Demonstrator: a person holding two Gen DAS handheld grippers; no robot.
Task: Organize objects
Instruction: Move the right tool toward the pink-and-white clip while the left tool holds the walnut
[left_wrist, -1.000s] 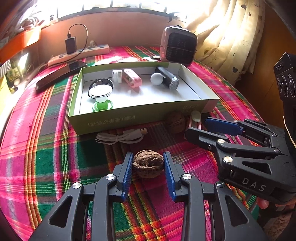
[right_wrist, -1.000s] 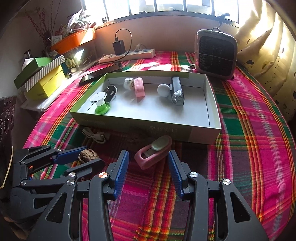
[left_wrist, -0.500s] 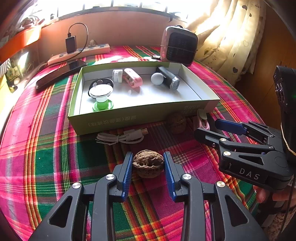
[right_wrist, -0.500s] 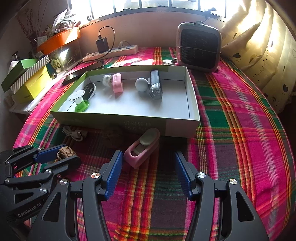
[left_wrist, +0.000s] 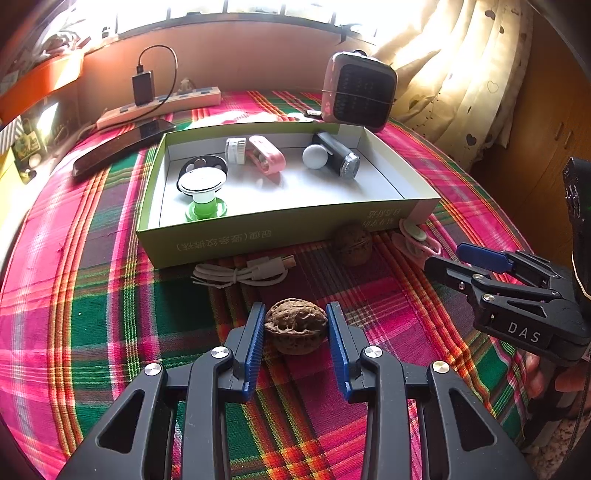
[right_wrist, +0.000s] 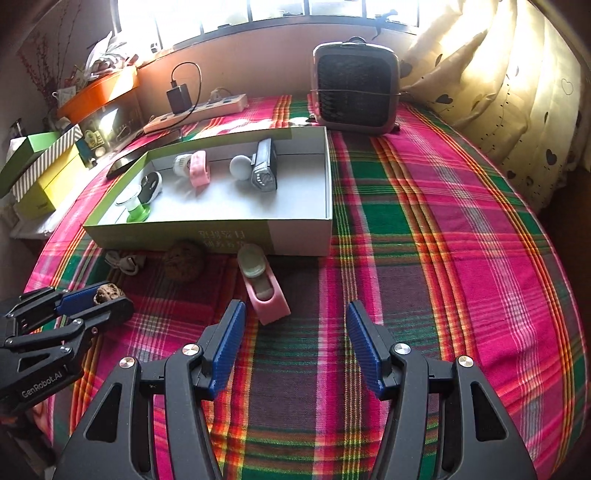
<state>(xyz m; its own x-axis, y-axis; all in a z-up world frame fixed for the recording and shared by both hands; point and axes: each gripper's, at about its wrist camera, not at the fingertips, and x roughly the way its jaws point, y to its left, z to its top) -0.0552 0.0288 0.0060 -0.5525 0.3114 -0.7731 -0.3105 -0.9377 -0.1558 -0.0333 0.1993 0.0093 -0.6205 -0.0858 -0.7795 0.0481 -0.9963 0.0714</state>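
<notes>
My left gripper is shut on a brown walnut, low over the plaid cloth in front of the green box. It also shows in the right wrist view. A second walnut and a white cable lie by the box's front wall. My right gripper is open and empty. A pink clip-like gadget lies on the cloth just ahead and left of the right gripper's left finger.
The box holds a green-based spool, a pink gadget, a white ball and a dark torch. A small heater stands behind it. A power strip and phone lie at back left.
My right gripper has opened wide and pulled back to the right, leaving the pink gadget lying on the cloth. My left gripper stays shut on the walnut.
</notes>
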